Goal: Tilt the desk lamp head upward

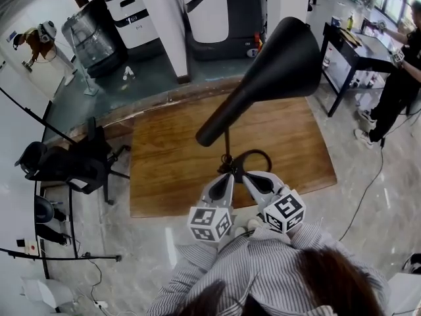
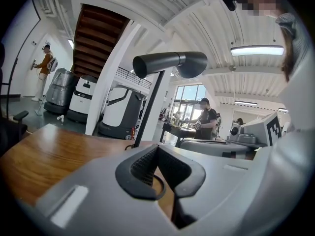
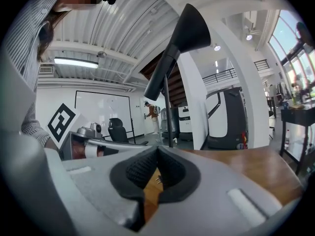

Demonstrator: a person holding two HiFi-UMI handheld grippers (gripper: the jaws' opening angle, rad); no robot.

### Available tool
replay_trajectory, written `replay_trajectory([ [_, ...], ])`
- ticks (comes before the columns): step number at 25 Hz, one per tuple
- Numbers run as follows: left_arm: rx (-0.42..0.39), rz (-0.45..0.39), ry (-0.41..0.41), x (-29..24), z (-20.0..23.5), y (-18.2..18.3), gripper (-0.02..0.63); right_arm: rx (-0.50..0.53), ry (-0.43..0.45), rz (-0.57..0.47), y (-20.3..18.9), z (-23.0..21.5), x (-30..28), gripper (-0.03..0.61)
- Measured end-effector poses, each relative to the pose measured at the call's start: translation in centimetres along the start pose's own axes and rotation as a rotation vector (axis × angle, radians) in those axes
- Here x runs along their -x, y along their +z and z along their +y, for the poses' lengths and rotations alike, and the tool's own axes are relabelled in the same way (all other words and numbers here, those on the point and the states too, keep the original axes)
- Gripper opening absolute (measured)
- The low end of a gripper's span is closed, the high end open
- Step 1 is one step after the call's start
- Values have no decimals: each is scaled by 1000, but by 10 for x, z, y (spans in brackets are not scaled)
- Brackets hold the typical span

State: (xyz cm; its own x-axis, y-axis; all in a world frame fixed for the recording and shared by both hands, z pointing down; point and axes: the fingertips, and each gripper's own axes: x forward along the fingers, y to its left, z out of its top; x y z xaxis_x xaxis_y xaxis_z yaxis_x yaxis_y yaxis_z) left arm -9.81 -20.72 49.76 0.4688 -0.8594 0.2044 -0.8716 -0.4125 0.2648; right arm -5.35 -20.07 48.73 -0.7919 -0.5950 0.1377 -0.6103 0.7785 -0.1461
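Observation:
A black desk lamp stands on the wooden table (image 1: 171, 163). Its cone-shaped head (image 1: 276, 64) slants up to the right above a thin upright stem (image 1: 227, 143), with a black cable loop (image 1: 256, 155) at the foot. My left gripper (image 1: 227, 174) and right gripper (image 1: 248, 175) lie side by side at the table's near edge, just in front of the stem, both shut and empty. In the left gripper view the lamp head (image 2: 170, 64) is above the shut left gripper (image 2: 156, 149). In the right gripper view the lamp head (image 3: 184, 38) rises over the shut right gripper (image 3: 157, 152).
A black office chair (image 1: 66, 163) stands left of the table. A black side table (image 1: 348, 48) and a person (image 1: 398, 84) are at the right. Large white-and-black machines (image 1: 217, 12) and a pillar (image 1: 168, 25) stand behind. Another person (image 1: 36, 38) is far left.

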Motion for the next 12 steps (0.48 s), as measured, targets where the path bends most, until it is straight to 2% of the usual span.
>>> replay_trajectory([
  [12, -11, -7, 2, -4, -4, 4, 0, 28, -25, -5, 4, -9, 11, 0],
])
